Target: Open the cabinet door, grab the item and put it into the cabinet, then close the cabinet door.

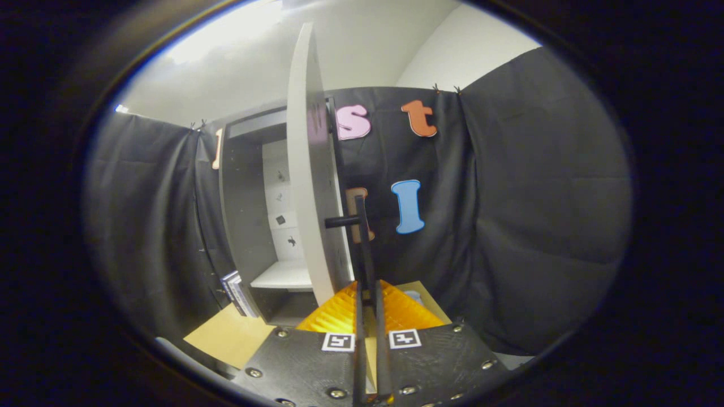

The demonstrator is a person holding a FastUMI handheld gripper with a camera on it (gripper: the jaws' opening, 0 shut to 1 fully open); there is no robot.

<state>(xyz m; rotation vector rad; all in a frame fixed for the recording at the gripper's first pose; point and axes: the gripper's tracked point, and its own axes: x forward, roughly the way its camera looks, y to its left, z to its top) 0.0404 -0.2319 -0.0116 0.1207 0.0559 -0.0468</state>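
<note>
Gripper [367, 294]: my fingers nearly closed on the door handle [362, 237]. Cabinet door [308, 186]: swung well open, shelf [283, 276] exposed. Opening step; next I release and fetch the item.

gripper-mounted fisheye, close behind cabinet door [308, 186]

White cabinet door [308, 186] stands ajar, dark handle [362, 249] outward.

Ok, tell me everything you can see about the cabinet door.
The cabinet door is a tall, flat, pale grey panel, matte like painted board. It stands swung wide open, seen nearly edge-on beside the cabinet. A slim dark bar handle stands off it on a short post. The gripper has both fingers pressed on that handle.
</note>
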